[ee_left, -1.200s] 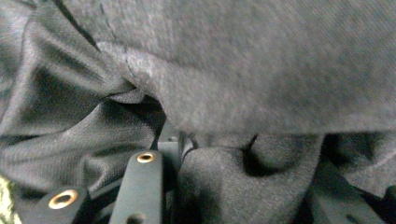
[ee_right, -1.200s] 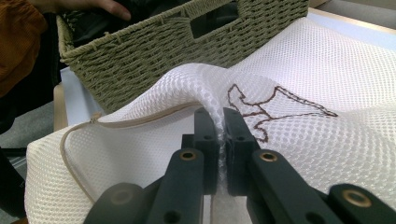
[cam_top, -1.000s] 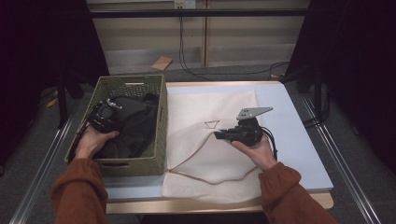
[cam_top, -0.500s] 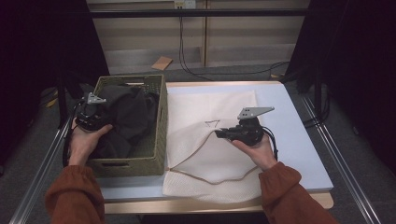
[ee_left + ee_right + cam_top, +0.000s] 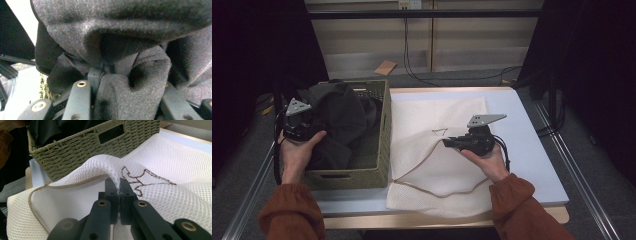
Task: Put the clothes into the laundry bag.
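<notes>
Left hand-held gripper (image 5: 307, 131) grips the dark garment (image 5: 337, 112), frame left; right hand-held gripper (image 5: 119, 185) pinches the mesh bag (image 5: 437, 165). Clear the basket (image 5: 382, 145) rim, hold the bag mouth up.

Light falls from above on the desk (image 5: 522, 135), which looks bright, while the room around it stays very dark. The high view is a little soft. In the left gripper view the dark cloth (image 5: 130, 45) is close and blurred.

No readable text or labels anywhere.
</notes>
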### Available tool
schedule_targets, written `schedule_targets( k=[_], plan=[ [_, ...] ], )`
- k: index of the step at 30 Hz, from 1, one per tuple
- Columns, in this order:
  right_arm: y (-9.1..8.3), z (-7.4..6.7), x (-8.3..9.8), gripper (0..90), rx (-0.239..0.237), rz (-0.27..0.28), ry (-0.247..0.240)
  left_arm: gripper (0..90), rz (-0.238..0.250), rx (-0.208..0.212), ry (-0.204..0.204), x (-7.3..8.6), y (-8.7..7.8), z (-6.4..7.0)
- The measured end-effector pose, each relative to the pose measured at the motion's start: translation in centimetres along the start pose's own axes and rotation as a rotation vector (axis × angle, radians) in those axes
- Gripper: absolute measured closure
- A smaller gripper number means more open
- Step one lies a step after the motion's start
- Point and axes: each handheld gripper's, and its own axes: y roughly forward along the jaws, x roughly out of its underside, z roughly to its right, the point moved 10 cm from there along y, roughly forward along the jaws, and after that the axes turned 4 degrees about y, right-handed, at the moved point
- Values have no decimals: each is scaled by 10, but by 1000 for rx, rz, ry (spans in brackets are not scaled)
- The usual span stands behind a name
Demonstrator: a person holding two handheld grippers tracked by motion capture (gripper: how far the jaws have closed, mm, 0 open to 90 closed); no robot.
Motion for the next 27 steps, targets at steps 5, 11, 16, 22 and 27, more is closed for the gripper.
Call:
schedule_targets(
  k=[5,11,16,22,27],
  plan=[
    [0,0,-1,879,0,4,-2,653,60,0,-22,-9,-7,-2],
    [-1,0,-1,879,-1,4,-5,653,131,6,-48,-20,-20,-5],
    [-1,0,-1,880,-3,3,-2,653,177,14,-49,-31,-29,-5],
    [-2,0,-2,880,-2,10,-2,652,221,6,-43,-41,-41,-4],
    [-3,-1,-2,880,-4,11,-3,652,276,13,-43,-45,-52,-1]
  ],
)
